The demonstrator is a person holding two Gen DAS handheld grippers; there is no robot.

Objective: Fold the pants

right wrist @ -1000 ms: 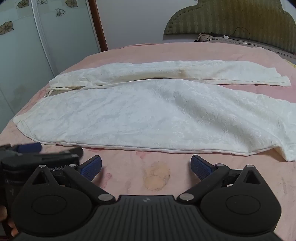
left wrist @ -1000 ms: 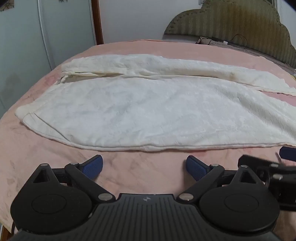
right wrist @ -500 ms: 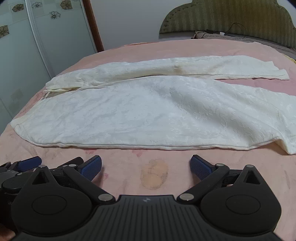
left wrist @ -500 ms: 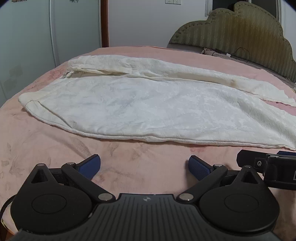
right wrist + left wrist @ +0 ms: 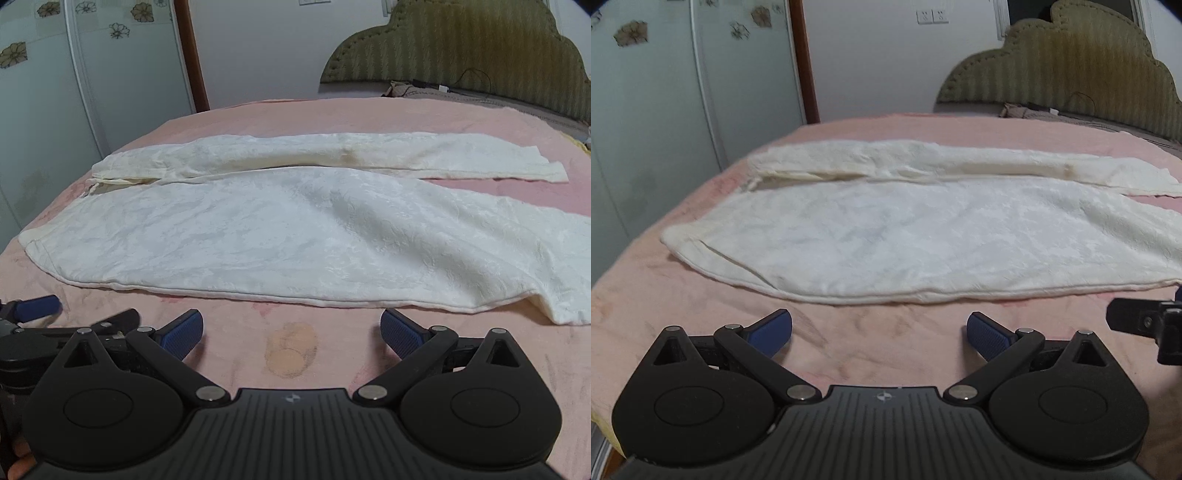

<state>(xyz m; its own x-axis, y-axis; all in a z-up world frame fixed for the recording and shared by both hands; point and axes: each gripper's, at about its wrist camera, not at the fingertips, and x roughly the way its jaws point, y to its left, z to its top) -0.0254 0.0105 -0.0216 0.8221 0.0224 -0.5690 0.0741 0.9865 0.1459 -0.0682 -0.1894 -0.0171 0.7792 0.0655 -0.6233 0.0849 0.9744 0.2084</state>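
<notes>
white pants (image 5: 295, 229) lie flat across the middle of the frame on the pink bed (image 5: 295, 350), waistband at the left, two legs running right, the far leg narrow along the upper part. no fold made yet. left tongs (image 5: 879, 328) and right tongs (image 5: 291, 328) both spread wide, holding nothing, sitting in the lower frame just short of the near seam. in the right view the left tongs show at the lower left edge.

likely step: grab the near edge and fold the near leg over the far one. suggest left tongs pinch near the waistband corner, right tongs near the hem at lower right, catching both layers. lift low, carry over evenly, line up the seams, watch the rumple near the hem.
</notes>
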